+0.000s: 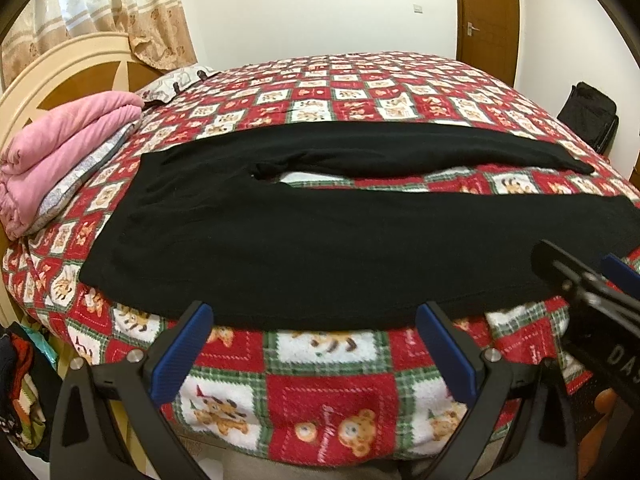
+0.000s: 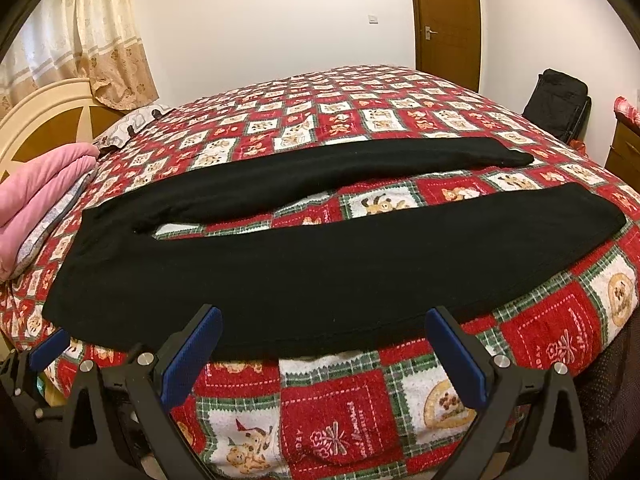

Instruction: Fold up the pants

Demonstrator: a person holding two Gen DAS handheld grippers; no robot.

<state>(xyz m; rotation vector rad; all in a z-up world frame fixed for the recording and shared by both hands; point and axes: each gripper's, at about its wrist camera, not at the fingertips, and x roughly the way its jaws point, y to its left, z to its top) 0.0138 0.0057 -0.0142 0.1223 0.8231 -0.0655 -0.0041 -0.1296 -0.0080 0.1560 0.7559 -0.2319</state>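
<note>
Black pants (image 1: pixel 320 248) lie flat across the bed, waist at the left and both legs stretching right, with a gap of blanket between the legs. In the right wrist view the same pants (image 2: pixel 304 268) fill the middle. My left gripper (image 1: pixel 316 316) hovers open at the near edge of the near leg, nothing between its blue pads. My right gripper (image 2: pixel 324 320) is open too, just short of the same near edge. The right gripper's body (image 1: pixel 592 292) shows at the right of the left wrist view.
A red, white and green patterned blanket (image 1: pixel 332 392) covers the bed. A folded pink blanket (image 1: pixel 64 152) sits on pillows at the left by the headboard (image 1: pixel 52 68). A black bag (image 2: pixel 560 104) stands against the far wall beside a brown door (image 2: pixel 448 16).
</note>
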